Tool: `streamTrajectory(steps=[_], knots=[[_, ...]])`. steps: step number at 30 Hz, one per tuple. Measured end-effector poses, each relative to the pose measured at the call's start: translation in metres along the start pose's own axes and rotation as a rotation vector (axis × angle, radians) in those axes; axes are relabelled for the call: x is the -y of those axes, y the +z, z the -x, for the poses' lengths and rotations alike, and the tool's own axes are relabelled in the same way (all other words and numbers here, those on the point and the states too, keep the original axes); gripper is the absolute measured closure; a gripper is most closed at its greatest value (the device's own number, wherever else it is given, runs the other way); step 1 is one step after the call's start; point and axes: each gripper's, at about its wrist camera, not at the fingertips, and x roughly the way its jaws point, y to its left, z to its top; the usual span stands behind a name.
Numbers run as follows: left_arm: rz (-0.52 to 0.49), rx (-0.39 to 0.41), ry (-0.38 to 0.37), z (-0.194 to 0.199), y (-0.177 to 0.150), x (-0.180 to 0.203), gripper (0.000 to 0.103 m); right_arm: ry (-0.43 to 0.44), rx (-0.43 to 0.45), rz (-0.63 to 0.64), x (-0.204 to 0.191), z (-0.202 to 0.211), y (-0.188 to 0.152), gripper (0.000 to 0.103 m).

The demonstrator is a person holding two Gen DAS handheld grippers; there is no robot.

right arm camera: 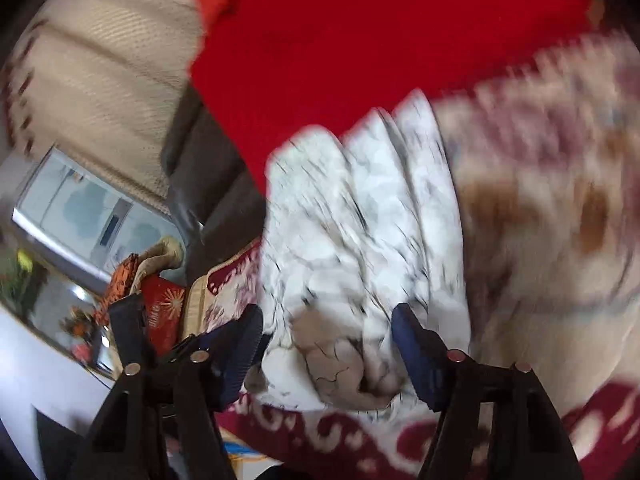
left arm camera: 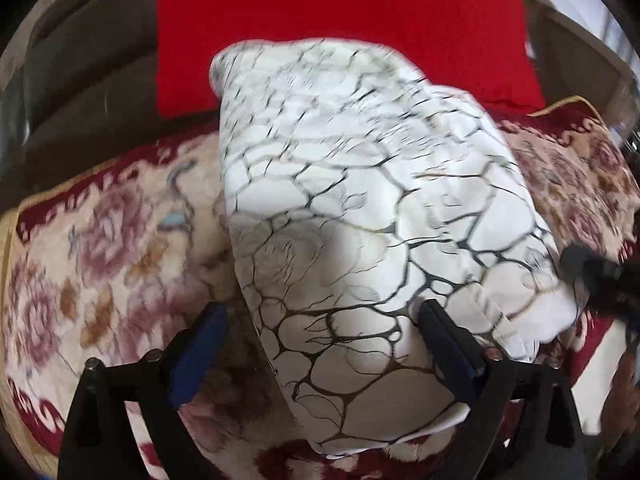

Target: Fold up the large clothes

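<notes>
- Garment (left arm camera: 360, 208) (white, dark veining) lies folded on floral blanket (left arm camera: 112, 248), long axis running away toward red cushion (left arm camera: 340, 20).
- Left claw (left arm camera: 320, 316): wide open, straddling near edge.
- Right claw (right arm camera: 328, 328): open around bunched corner; pad contact unclear (blurred).

I count one white veined garment (left arm camera: 352, 216), one red cushion (left arm camera: 340, 20), one floral blanket (left arm camera: 112, 248), and my two grippers (left arm camera: 320, 320) (right arm camera: 326, 332).
</notes>
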Motion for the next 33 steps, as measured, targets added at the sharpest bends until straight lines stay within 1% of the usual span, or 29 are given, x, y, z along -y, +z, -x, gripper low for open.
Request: streamTrajectory(steps=[2, 3, 6, 8, 10, 11, 13, 17, 20, 23, 26, 29, 31, 33], knots=[[0.012, -0.028, 0.013, -0.005, 0.001, 0.001, 0.003, 0.02, -0.015, -0.08, 0.019, -0.008, -0.005, 0.041], [0.011, -0.036, 0.034, -0.003, 0.002, 0.003, 0.004, 0.029, -0.012, -0.101, 0.024, -0.007, -0.007, 0.047], [-0.006, -0.041, 0.119, 0.005, 0.008, 0.014, 0.004, 0.048, -0.033, -0.151, 0.028, 0.006, -0.012, 0.049], [-0.008, -0.03, 0.161, 0.017, 0.011, 0.022, 0.006, 0.063, -0.022, -0.135, 0.023, 0.024, -0.016, 0.048], [-0.005, -0.017, 0.162, 0.032, 0.013, 0.03, 0.007, 0.071, 0.008, -0.081, 0.013, 0.05, -0.022, 0.048], [-0.003, 0.002, 0.142, 0.046, 0.013, 0.036, 0.007, 0.067, 0.026, -0.055, 0.009, 0.063, -0.025, 0.048], [-0.009, 0.033, 0.127, 0.063, 0.014, 0.048, 0.007, 0.071, 0.057, -0.021, 0.002, 0.09, -0.027, 0.047], [-0.055, 0.136, 0.128, 0.115, 0.013, 0.081, 0.006, 0.088, 0.138, 0.017, -0.007, 0.142, -0.035, 0.042], [-0.088, 0.203, 0.118, 0.153, 0.007, 0.103, 0.006, 0.111, 0.185, 0.038, -0.017, 0.17, -0.037, 0.042], [-0.114, 0.276, 0.132, 0.193, 0.002, 0.117, 0.006, 0.15, 0.218, 0.044, -0.026, 0.191, -0.039, 0.042], [-0.118, 0.344, 0.126, 0.231, -0.003, 0.121, 0.006, 0.166, 0.249, 0.055, -0.037, 0.204, -0.039, 0.041], [-0.111, 0.401, 0.124, 0.263, -0.005, 0.116, 0.006, 0.183, 0.254, 0.061, -0.046, 0.211, -0.035, 0.04], [-0.101, 0.432, 0.133, 0.276, -0.005, 0.11, 0.006, 0.184, 0.256, 0.068, -0.056, 0.21, -0.029, 0.039], [-0.089, 0.454, 0.157, 0.278, -0.002, 0.095, 0.006, 0.177, 0.25, 0.087, -0.065, 0.205, -0.022, 0.038]])
